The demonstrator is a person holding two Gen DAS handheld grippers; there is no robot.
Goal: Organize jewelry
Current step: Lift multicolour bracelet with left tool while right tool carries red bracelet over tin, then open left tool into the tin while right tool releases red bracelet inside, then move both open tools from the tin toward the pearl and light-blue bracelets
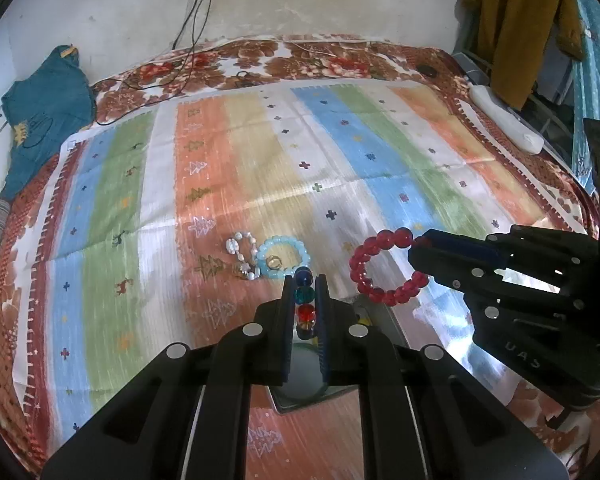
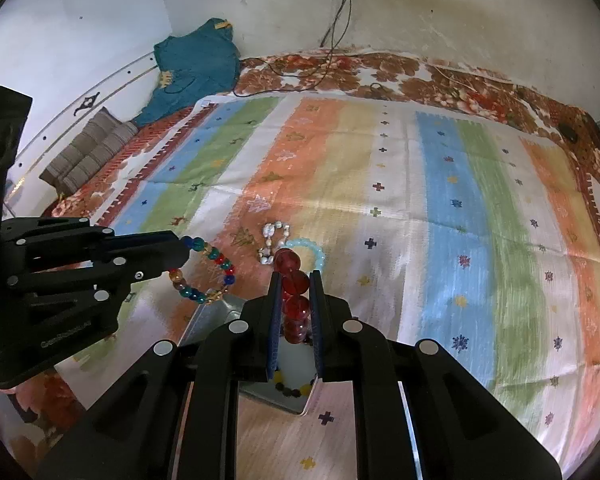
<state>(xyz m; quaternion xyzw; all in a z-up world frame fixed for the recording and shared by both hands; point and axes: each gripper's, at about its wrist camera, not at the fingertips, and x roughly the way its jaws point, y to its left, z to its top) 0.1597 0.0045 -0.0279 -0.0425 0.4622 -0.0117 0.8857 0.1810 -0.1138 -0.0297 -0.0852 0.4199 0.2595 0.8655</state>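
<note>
My left gripper [image 1: 305, 280] is shut on a multicoloured bead bracelet [image 1: 305, 300], also seen in the right wrist view [image 2: 208, 268]. My right gripper [image 2: 296, 276] is shut on a red bead bracelet [image 2: 294, 292], which shows as a ring in the left wrist view [image 1: 380, 268]. Both are held above a shiny metal box [image 2: 220, 312] on the striped cloth; a yellow and black bead bracelet [image 2: 294, 390] lies inside it. A pale blue bracelet [image 1: 284, 258] with a small ring [image 1: 275, 262] in it and a white bead bracelet [image 1: 242, 254] lie on the cloth just beyond.
A striped cloth [image 1: 260, 168] covers a floral bedspread [image 1: 300, 60]. A teal garment [image 1: 40, 120] lies at the far left by the wall. Cables [image 1: 196, 20] hang down the wall. A white object [image 1: 508, 120] lies at the right edge of the bed.
</note>
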